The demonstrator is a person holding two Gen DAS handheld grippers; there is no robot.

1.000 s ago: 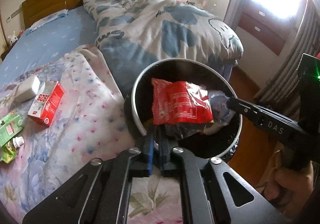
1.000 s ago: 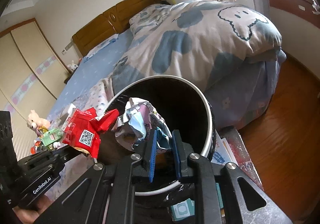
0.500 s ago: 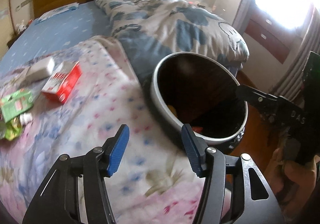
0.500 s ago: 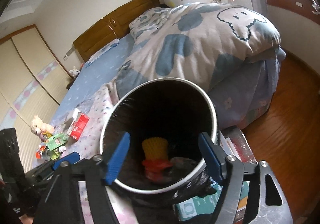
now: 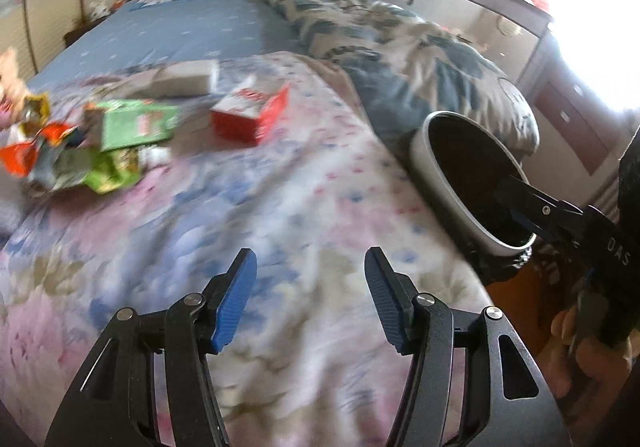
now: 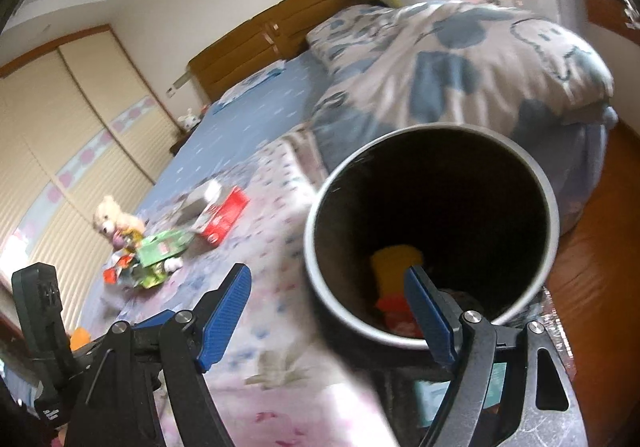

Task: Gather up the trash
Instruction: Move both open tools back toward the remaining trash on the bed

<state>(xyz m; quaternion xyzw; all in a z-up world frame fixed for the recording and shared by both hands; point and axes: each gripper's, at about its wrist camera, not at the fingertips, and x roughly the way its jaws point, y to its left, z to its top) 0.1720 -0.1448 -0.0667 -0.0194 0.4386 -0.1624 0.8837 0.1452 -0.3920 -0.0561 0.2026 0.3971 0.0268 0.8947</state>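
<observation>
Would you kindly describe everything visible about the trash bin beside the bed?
The trash bin is round, with a pale grey rim and outer wall and a dark interior, possibly a black liner. It stands beside the floral bedspread, mouth open. Inside lie something yellow and something red; both are blurred.

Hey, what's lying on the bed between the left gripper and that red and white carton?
Nothing: in the left wrist view only bare floral bedspread stretches from the open, empty left gripper to the red and white carton.
</observation>
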